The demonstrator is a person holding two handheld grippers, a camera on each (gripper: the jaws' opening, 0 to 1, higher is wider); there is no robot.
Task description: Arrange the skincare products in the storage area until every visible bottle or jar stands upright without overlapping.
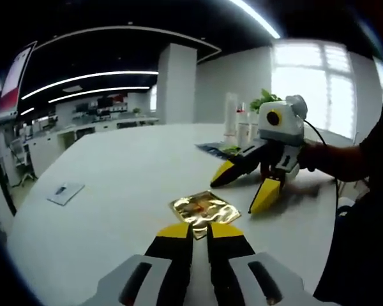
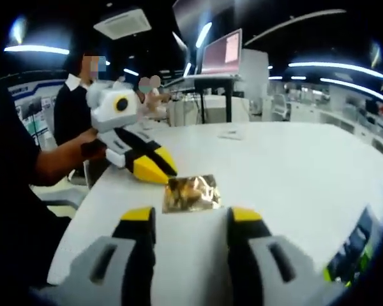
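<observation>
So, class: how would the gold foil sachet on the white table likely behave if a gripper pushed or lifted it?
The gold foil sachet lies flat and crinkled, so it is probably floppy and light. Its glossy surface on the smooth white table suggests it would slide rather than roll or tip.

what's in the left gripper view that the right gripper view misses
Left gripper view alone: clear tall bottles by a green plant at the table's far edge, and a small flat grey card. Right gripper view alone: a pink-lit monitor on a stand. Both: the shiny gold foil sachet lying flat on the white round table.
</observation>
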